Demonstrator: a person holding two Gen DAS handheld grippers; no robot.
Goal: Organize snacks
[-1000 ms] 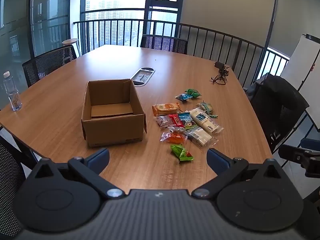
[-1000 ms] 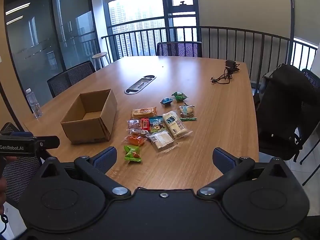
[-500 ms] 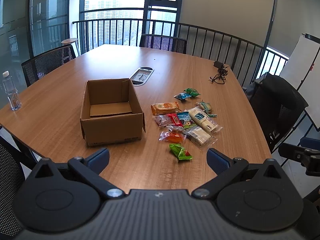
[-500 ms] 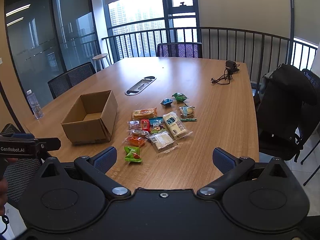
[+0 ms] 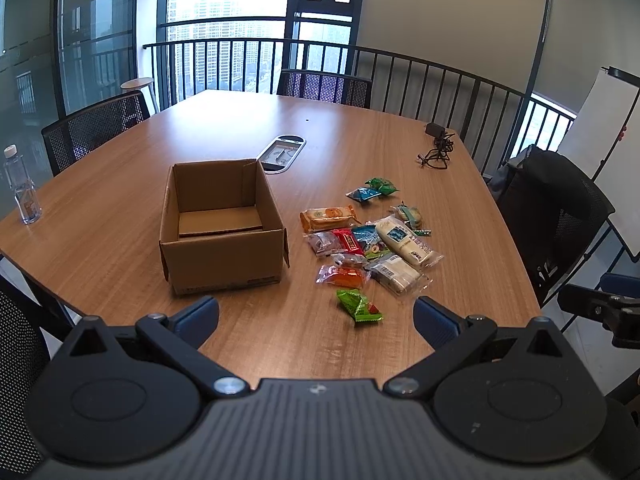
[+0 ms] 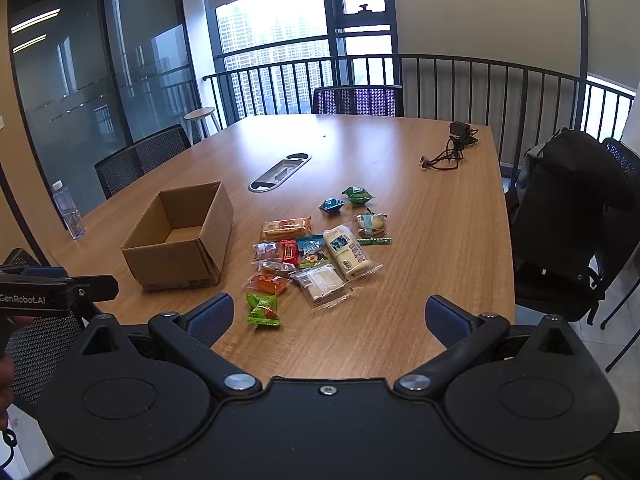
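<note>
From the left wrist camera, the left gripper (image 5: 316, 316) hangs above the near edge of a wooden conference table (image 5: 360, 140), its blue-padded fingers (image 5: 198, 316) spread wide with nothing between them. An open cardboard box (image 5: 222, 232) sits near that edge, toward the table's left side, empty apart from a loose cardboard sheet on its floor. Just beside it, to the right, lies a scatter of wrapped snacks (image 5: 368, 240): an orange biscuit pack (image 5: 328, 218), a long white pack (image 5: 406, 240), and a green packet (image 5: 358, 306) closest to the near edge. A water bottle (image 5: 22, 192) stands at the table's left edge, and a coiled black cable (image 5: 438, 152) lies toward the far right corner.

From the right wrist camera, the right gripper (image 6: 330, 316) is likewise held wide apart and grips nothing, poised over the near edge. The box (image 6: 180, 236) sits left of the snack pile (image 6: 316, 248), the green packet (image 6: 262, 310) nearest the gripper. The left gripper's body (image 6: 56, 294) juts in at the left. A black backpack (image 6: 560, 208) rests on a chair off the table's right edge.
</note>
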